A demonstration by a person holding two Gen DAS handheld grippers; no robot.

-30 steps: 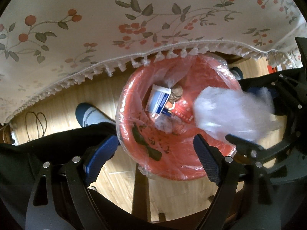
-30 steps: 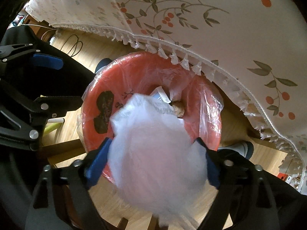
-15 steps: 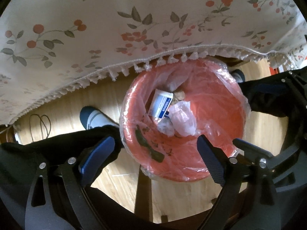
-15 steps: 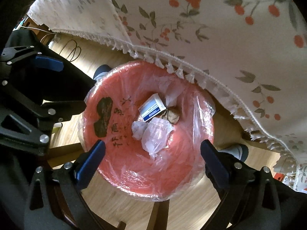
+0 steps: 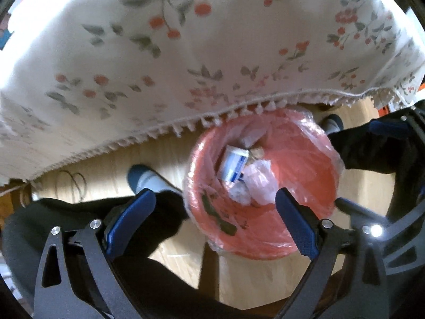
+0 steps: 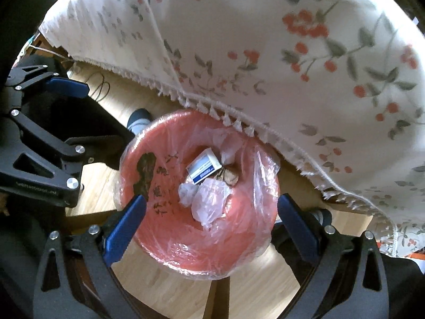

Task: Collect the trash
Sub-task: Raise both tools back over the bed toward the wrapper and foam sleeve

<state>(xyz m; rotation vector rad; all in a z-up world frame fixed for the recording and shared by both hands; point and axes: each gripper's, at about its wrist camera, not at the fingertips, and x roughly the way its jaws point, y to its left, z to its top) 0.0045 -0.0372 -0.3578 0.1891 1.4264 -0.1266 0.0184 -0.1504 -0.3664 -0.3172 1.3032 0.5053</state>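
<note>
Both grippers hang above the red bin (image 6: 202,242), which stands on the wooden floor just under the fringed edge of the bench's flowered cloth (image 6: 265,53). The right gripper (image 6: 209,226) has its blue pads spread as wide as they go, nothing between them. The left gripper (image 5: 215,218) has just been opening and is likewise spread wide and empty.

The trash lies at the bottom of the bin, inside its clear liner: a crumpled clear plastic bag (image 6: 209,202), a smaller wad of film (image 6: 187,191) touching it, a white and blue carton (image 6: 204,166) tilted against the far wall, and a brownish lump (image 6: 229,176) beside the carton; what that lump is cannot be told.

The plastic bag looks feather-light, soft and slippery. It would crush to almost nothing in a grip, so pads would have to close nearly fully on a bunched fold, not on a single loose layer, which could slide out. The carton seems light and fairly stiff, best taken across its narrow sides; it could dent if squeezed hard. The liner is thin and loose at the rim, so it might snag on a pad reaching in.

A person's socked foot (image 5: 148,180) rests on the floor beside the bin.
</note>
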